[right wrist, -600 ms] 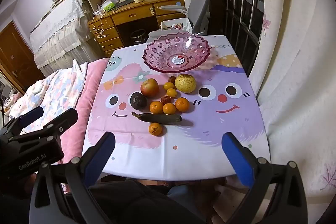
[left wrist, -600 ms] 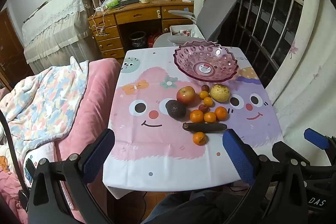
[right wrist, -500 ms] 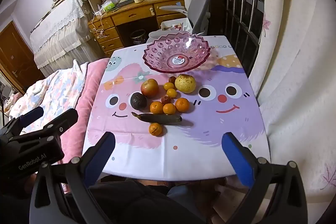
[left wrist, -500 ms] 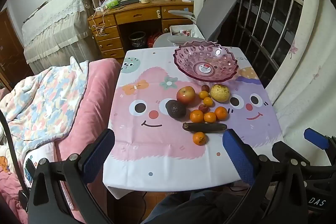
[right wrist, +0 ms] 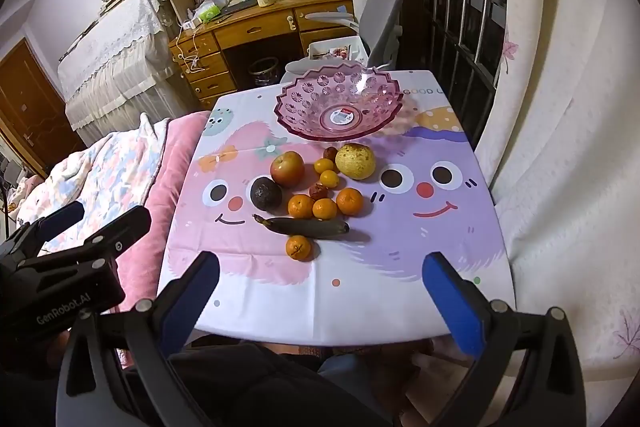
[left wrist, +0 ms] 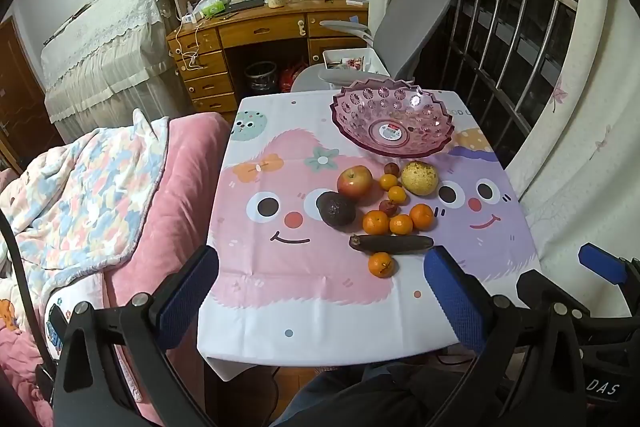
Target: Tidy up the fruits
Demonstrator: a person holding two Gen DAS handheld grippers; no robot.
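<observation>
A pink glass bowl (left wrist: 394,123) (right wrist: 338,103) stands empty at the table's far side. In front of it lie a red apple (left wrist: 354,180), a dark avocado (left wrist: 336,209), a yellow pear (left wrist: 419,177), several small oranges (left wrist: 376,222), two small red fruits and a dark banana (left wrist: 391,243) (right wrist: 306,225), with one orange (left wrist: 381,264) nearest me. My left gripper (left wrist: 320,287) and right gripper (right wrist: 320,287) are both open and empty, held above the table's near edge, apart from the fruit.
The table wears a cartoon cloth (left wrist: 280,267). A bed with a pink blanket (left wrist: 168,195) lies to its left. A grey office chair (left wrist: 408,23) and a wooden desk (left wrist: 260,35) stand behind. Window bars and a curtain (right wrist: 560,147) are on the right.
</observation>
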